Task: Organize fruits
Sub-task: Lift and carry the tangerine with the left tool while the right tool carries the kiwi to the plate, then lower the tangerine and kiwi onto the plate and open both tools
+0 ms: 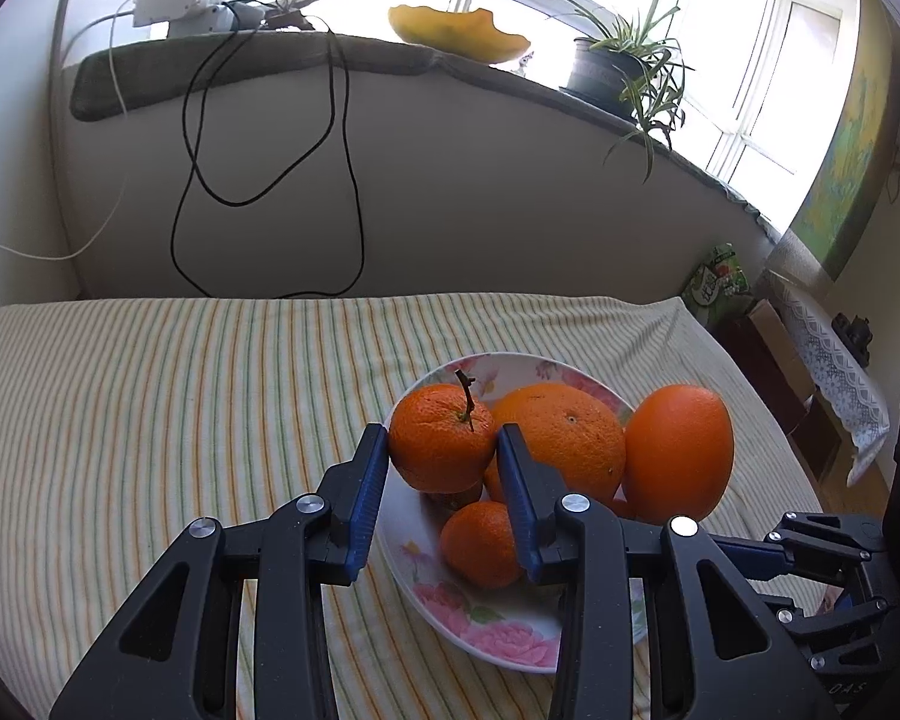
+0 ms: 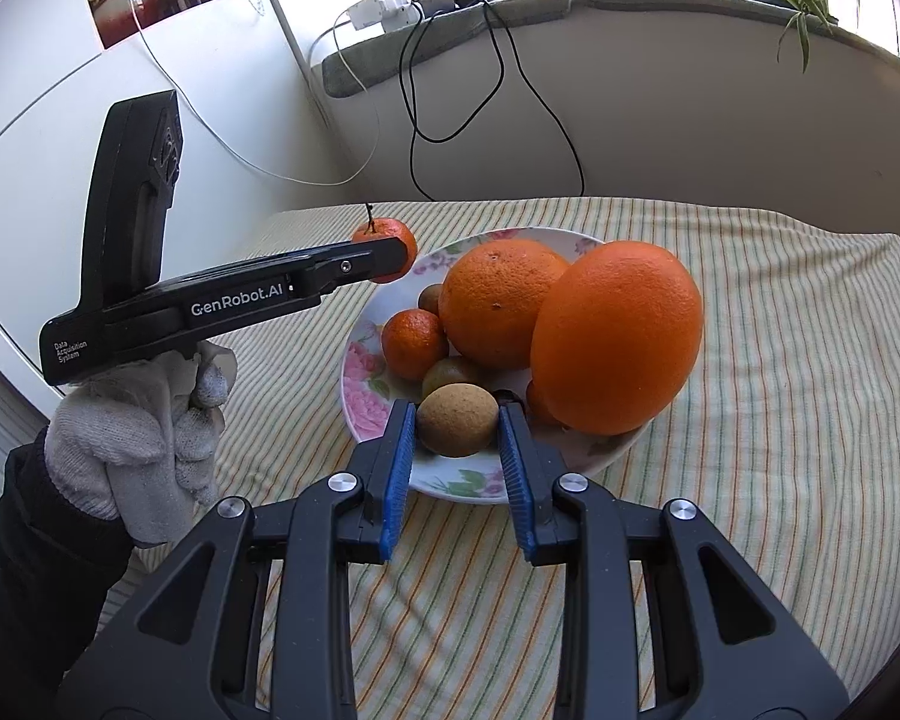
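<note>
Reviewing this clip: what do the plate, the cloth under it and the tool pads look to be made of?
Plate: likely glazed ceramic, since it is white and glossy with a printed pink floral pattern. Cloth: woven fabric, probably cotton; it looks matte, with thin green and orange stripes and soft creases. Pads: blue, finely ribbed, probably rubber or soft plastic, set in black moulded plastic fingers.

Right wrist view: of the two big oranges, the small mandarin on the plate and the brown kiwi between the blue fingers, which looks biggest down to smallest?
1. Smooth orange, though it is nearer the camera.
2. Dimpled orange.
3. Brown kiwi and small mandarin look alike; the kiwi sits closer, so no ranking.
</note>
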{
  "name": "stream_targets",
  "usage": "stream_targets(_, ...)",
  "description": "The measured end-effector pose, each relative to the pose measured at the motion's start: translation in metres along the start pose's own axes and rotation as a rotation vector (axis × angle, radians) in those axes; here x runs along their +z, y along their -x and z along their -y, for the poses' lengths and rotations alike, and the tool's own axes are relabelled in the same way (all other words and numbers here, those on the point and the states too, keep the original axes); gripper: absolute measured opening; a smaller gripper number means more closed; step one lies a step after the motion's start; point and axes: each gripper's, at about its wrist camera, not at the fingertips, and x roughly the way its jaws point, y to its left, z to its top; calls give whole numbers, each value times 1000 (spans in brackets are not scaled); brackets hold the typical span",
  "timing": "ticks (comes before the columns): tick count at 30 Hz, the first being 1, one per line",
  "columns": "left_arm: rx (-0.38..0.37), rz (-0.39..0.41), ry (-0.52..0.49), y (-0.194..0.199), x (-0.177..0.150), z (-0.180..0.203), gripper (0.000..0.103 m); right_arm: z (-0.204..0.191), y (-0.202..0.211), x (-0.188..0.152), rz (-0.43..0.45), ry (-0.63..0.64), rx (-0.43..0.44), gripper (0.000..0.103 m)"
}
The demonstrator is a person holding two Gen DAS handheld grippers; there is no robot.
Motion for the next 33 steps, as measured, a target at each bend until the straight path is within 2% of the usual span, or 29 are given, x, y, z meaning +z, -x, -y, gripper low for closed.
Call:
stream_targets(13,-2,-7,-18,-10,8,8,36,-6,-7,1,-3,17,20,30)
stream_targets(16,2,3,-18,-8,9,9,45,-5,-8,2,1,15,18,30)
stream_targets(26,2,12,-19,-3,9,10,45,-5,-7,2,4,17,13,31)
stream_targets(28,3,15,-18,-1,9,10,45,-5,-5,2,8,17,12,35)
stream_targets(30,3,17,-18,2,8,10,45,-5,-3,2,15,20,7,45)
stream_targets(33,4,24,-17,6,7,10,45,-6,-1,2,21,21,8,45)
